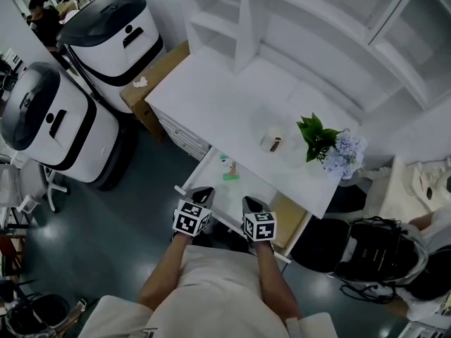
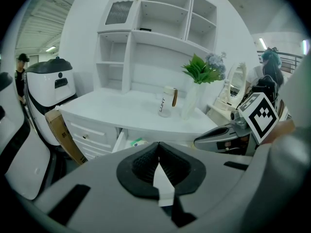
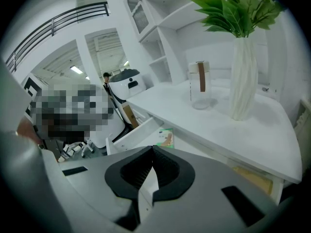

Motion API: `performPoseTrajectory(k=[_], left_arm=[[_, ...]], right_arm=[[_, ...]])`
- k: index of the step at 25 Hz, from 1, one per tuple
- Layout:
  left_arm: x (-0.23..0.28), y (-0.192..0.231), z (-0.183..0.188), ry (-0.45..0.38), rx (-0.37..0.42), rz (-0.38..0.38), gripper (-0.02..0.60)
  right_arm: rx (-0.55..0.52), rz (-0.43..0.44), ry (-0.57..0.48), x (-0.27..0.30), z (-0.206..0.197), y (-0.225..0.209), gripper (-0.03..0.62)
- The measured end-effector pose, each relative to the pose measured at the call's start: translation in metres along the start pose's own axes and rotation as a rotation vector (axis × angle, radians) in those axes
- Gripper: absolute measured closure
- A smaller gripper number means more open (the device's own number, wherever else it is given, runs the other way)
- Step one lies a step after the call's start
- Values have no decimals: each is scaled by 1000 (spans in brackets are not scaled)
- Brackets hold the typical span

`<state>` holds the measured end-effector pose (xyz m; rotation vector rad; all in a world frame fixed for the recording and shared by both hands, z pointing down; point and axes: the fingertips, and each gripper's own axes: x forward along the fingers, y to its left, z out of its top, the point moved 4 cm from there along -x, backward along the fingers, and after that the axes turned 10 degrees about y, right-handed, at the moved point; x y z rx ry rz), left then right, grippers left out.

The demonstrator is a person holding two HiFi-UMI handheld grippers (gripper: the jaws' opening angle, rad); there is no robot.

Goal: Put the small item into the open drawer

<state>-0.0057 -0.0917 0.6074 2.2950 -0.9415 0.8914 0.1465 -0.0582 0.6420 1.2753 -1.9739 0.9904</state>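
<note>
The white desk's drawer (image 1: 248, 187) stands pulled out below the tabletop. A small packet with green print (image 1: 230, 170) lies flat inside it near the left wall. In the right gripper view the same packet (image 3: 165, 139) shows just beyond the jaws, and the left gripper view catches a corner of the packet (image 2: 137, 142). My left gripper (image 1: 202, 195) and right gripper (image 1: 252, 204) hover side by side over the drawer's front edge. Each is shut with nothing between its pads: left gripper (image 2: 158, 155), right gripper (image 3: 151, 171).
On the white tabletop (image 1: 211, 97) stand a small glass jar (image 1: 271, 142) and a vase of green leaves and blue flowers (image 1: 331, 150). Shelves (image 1: 282, 20) rise behind. Two white machines (image 1: 56, 125) and a cardboard box (image 1: 151, 72) stand left; a bag (image 1: 377, 248) lies right.
</note>
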Motion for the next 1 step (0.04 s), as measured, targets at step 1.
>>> performPoseTrajectory(k=[1], left_arm=[[-1, 0, 0, 0, -1, 0, 565]], right_arm=[[-3, 2, 1, 0, 0, 2, 569]])
